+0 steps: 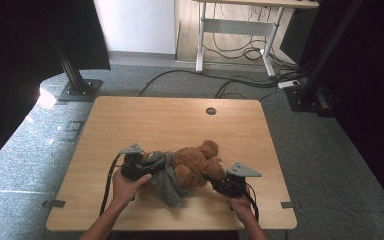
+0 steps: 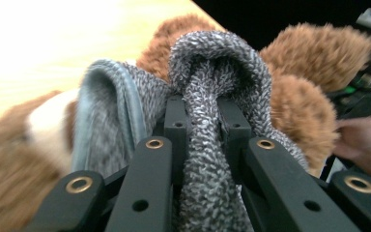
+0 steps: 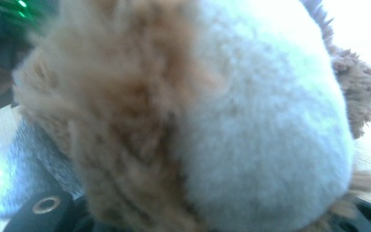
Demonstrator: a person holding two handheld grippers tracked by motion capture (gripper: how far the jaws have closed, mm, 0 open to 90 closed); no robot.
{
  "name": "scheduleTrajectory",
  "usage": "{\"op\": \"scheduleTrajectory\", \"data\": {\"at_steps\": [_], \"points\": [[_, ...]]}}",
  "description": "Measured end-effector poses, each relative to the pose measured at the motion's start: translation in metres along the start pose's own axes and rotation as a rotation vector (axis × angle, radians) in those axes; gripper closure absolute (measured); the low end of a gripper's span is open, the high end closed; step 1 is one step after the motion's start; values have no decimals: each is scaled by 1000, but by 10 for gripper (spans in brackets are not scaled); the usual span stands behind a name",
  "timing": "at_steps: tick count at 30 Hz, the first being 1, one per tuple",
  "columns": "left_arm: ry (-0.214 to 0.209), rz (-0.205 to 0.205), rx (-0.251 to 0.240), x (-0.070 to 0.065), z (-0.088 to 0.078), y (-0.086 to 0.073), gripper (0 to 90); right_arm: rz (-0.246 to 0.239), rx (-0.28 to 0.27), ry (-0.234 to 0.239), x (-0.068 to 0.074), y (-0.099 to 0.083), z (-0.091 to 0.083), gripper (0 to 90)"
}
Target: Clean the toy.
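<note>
A brown teddy bear [image 1: 197, 162] lies on the wooden table [image 1: 180, 120] near its front edge, with a grey knitted garment [image 1: 167, 182] bunched over its left side. My left gripper [image 1: 147, 167] is shut on a fold of that garment [image 2: 207, 145], which bulges up between its fingertips [image 2: 202, 104], with brown fur [image 2: 314, 58] behind it. My right gripper [image 1: 215, 180] is at the bear's right-hand leg. In the right gripper view the bear's foot [image 3: 251, 121], brown with a pale sole, sits between the jaws and hides their tips.
A round cable hole [image 1: 210, 111] lies at the table's far edge. The table's far half is bare wood. Black stands [image 1: 77, 85] and cables [image 1: 240, 82] are on the floor beyond, with a white desk frame [image 1: 235, 30] at the back.
</note>
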State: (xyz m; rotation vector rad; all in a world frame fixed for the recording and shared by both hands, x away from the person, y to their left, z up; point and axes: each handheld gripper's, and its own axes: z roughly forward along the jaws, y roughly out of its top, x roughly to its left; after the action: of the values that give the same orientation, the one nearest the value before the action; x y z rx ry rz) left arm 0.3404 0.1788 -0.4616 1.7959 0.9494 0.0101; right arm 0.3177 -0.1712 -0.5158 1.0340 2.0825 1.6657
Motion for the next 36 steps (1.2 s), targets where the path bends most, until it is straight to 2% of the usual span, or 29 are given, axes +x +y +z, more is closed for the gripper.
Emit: {"op": "scheduleTrajectory", "data": {"at_steps": [1,3,6,8,10,11,14,17,18,19,22,23,26,30,34,36], "points": [[-3,-2,-16,-2,-4,2,773,0,-3,-7,0,0,0,611],[-38,-6,-41,-9,-6,7,771,12,-7,-15,-1,0,1,613],[-108,16,-55,-29,2,20,768,12,-8,-22,-1,1,3,613],[-160,57,-41,-51,16,32,766,13,-7,-29,0,1,4,613],[-184,86,-17,-67,33,42,765,19,-9,-31,0,1,5,613],[-185,106,4,-73,43,46,764,23,-10,-30,-1,1,5,613],[-169,105,61,-80,70,51,762,18,-11,-21,-1,0,5,613],[-99,103,144,-75,96,48,761,9,-12,-12,-1,-1,4,613],[-89,94,158,-72,100,46,761,3,-10,-12,-1,-1,4,613],[-81,80,173,-65,104,42,761,-1,-7,-15,0,-1,4,613],[-103,26,168,-50,102,35,769,-9,12,-28,-1,-3,4,613],[-108,12,153,-45,98,33,771,-7,13,-27,-1,-3,4,613],[-91,4,125,-38,83,31,775,-7,17,-34,-1,-3,5,613],[-44,-13,77,-24,62,30,777,0,21,-45,-3,-4,4,614],[26,-46,46,0,35,26,779,6,20,-66,-5,-5,3,614],[15,-69,27,10,23,21,780,15,21,-70,-6,-6,3,613]]}}
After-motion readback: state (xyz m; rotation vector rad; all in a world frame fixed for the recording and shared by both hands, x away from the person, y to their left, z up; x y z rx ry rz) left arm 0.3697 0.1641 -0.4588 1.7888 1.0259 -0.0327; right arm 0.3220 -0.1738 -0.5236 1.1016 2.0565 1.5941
